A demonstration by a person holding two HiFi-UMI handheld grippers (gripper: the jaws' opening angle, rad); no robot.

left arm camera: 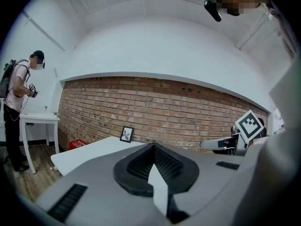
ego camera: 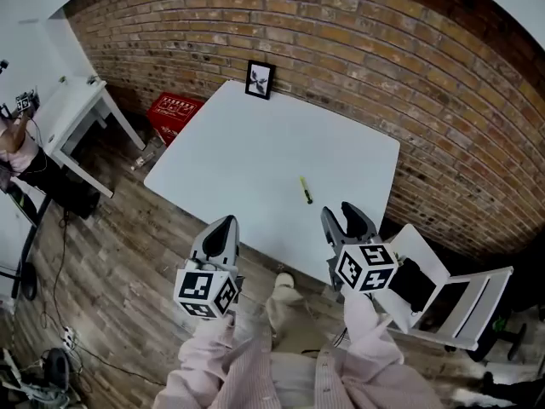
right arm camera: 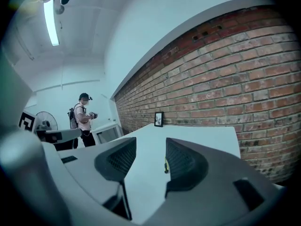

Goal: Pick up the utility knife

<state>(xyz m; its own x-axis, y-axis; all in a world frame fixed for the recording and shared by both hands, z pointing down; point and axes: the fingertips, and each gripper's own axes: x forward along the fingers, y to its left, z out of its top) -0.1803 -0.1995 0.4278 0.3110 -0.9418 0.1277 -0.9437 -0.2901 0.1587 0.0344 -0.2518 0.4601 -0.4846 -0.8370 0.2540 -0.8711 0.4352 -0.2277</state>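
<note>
The utility knife [ego camera: 305,190] is a slim yellow tool lying alone on the white table [ego camera: 255,156], right of centre. In the right gripper view the knife [right arm camera: 165,166] peeks out beside the right-hand pad, farther along the tabletop. My right gripper [ego camera: 345,217] hovers at the table's near edge, short of the knife, with its jaws open and nothing between them [right arm camera: 150,159]. My left gripper [ego camera: 225,226] hangs over the near edge further left, well away from the knife. Its pads [left arm camera: 153,160] are pressed together on nothing.
A small framed picture [ego camera: 260,79] leans on the brick wall at the table's far edge. A red crate [ego camera: 174,116] and a white side table [ego camera: 77,100] stand to the left, with a person [left arm camera: 19,107] beside them. A white chair [ego camera: 447,292] is close on my right.
</note>
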